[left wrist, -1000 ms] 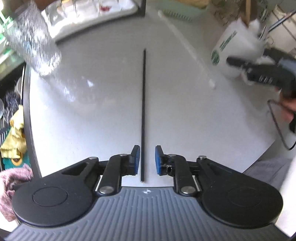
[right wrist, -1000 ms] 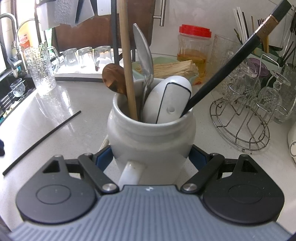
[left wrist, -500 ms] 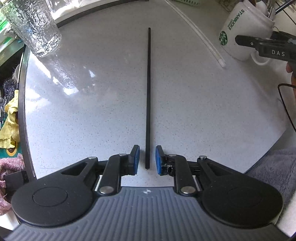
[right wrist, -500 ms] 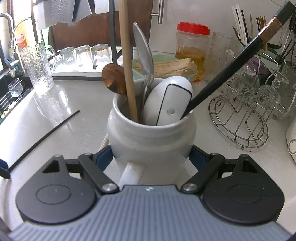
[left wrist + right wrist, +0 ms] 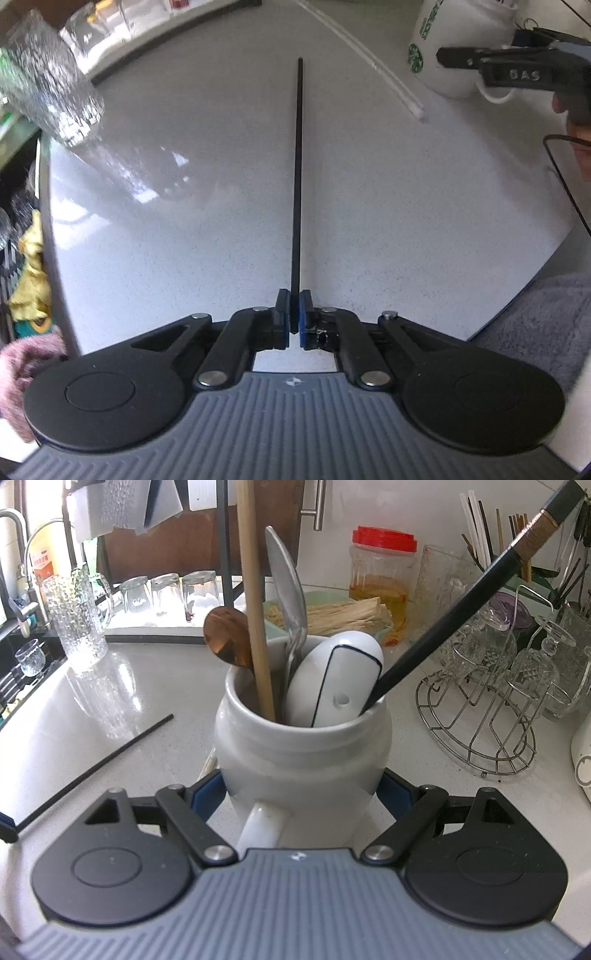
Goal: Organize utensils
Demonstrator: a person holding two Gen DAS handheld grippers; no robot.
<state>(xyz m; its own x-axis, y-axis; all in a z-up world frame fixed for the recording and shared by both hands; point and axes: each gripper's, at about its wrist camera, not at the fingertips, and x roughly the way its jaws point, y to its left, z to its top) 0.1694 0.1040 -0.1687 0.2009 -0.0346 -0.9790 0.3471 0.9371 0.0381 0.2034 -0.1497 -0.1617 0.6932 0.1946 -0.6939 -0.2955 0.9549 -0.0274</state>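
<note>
Pick-up step of the utensil sorting. The left gripper (image 5: 294, 317) is pointing steeply down at the pale speckled worktop (image 5: 406, 221), and its jaws are pinching the near end of a thin black chopstick (image 5: 296, 184); the blue pads are sitting narrow against the stick on both sides, so it reads as gripped. The chopstick is lying flat on the worktop and running from the jaws toward twelve o'clock in the left wrist view. A white chopstick (image 5: 369, 70) is lying at about one o'clock, well apart from the black one, and a textured glass (image 5: 55, 85) is standing at ten o'clock. At two o'clock the right gripper (image 5: 301, 794) is holding its jaws wide around the belly of the white mug (image 5: 303, 753), pads pressing on either flank and the handle facing the camera. The mug is already carrying a wooden stick, a metal spoon, a copper spoon, a white ladle and a dark-handled utensil. In the right wrist view the black chopstick is lying at nine o'clock of the mug, near but not touching. The next move probably calls for lifting the stick clear, tilting it toward upright and lowering its free end into the crowded mouth of the mug; a stick pinched this close to one end may swing.
</note>
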